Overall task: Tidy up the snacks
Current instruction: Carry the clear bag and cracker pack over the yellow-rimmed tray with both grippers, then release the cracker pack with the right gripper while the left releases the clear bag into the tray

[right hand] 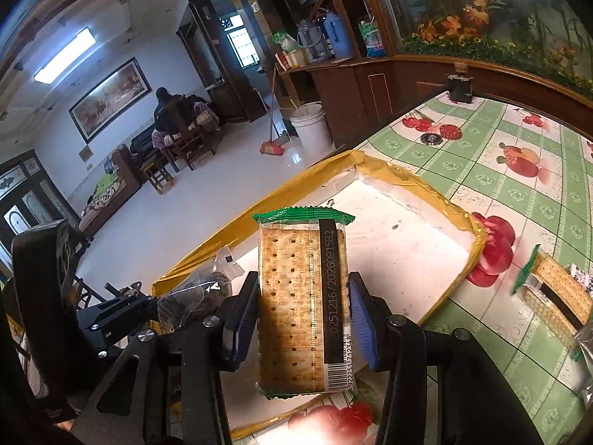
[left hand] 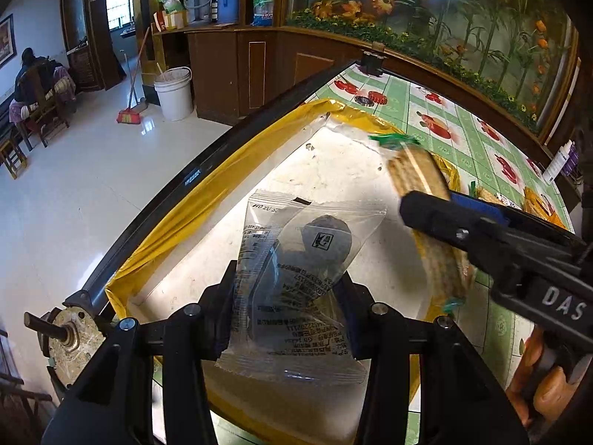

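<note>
**Both grippers carry a snack over the white tray**

Left gripper (left hand: 292, 296): fingers partly closed, clamped on a clear packet (left hand: 296, 282) with a dark round snack inside. Printed back of the packet faces the camera; its top end sticks out past the fingertips. It hangs above the white tray (left hand: 333, 170), low over the near part.

Right gripper (right hand: 304, 319): fingers partly closed, blue pads pressing both long sides of a cracker pack (right hand: 302, 304) with green ends. Pack stands upright in the grip, date strip and barcode facing the camera. It is held above the tray's near edge; in the left view it sits over the tray's right side.

Tray: white inside, yellow tape along the rim (right hand: 426, 185), nothing lying in it that shows. It sits at the corner of the tabletop (right hand: 519, 193), on a green checked cloth with fruit prints.

More cracker packs (right hand: 556, 296) lie on the cloth to the right of the tray, apart from it.
</note>
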Available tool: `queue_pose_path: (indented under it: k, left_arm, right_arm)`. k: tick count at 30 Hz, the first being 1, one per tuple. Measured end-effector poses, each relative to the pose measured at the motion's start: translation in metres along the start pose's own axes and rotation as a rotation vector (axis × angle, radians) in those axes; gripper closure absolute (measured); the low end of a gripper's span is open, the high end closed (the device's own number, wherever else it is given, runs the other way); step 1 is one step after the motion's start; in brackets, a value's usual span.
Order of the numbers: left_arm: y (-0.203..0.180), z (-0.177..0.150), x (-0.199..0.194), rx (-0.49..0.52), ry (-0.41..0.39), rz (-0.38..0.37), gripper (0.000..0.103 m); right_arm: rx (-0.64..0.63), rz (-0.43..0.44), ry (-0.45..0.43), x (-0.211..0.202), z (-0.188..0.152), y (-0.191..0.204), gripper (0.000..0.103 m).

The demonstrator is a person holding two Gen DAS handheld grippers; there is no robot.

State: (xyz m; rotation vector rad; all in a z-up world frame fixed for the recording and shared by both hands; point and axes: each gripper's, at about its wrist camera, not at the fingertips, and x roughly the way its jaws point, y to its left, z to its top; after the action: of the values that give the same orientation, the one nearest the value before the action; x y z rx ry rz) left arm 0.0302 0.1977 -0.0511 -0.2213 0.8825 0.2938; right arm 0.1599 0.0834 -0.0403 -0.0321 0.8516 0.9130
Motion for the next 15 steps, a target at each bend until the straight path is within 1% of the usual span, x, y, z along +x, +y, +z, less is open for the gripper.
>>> queue_pose_path:
  k: [6, 12, 15]
  left_arm:
    - [0.009, -0.001, 0.011, -0.014, 0.019, 0.005, 0.058]
    - [0.009, -0.002, 0.02, -0.015, 0.037, 0.0, 0.058]
    - [0.009, -0.003, 0.022, -0.005, 0.037, 0.009, 0.057]
  right_arm:
    - [-0.023, -0.029, 0.036, 0.021, -0.003, 0.004, 0.056]
    - [-0.025, -0.046, 0.052, 0.03, -0.005, 0.001, 0.056]
    - [-0.033, -0.055, 0.06, 0.033, -0.005, 0.001, 0.056]
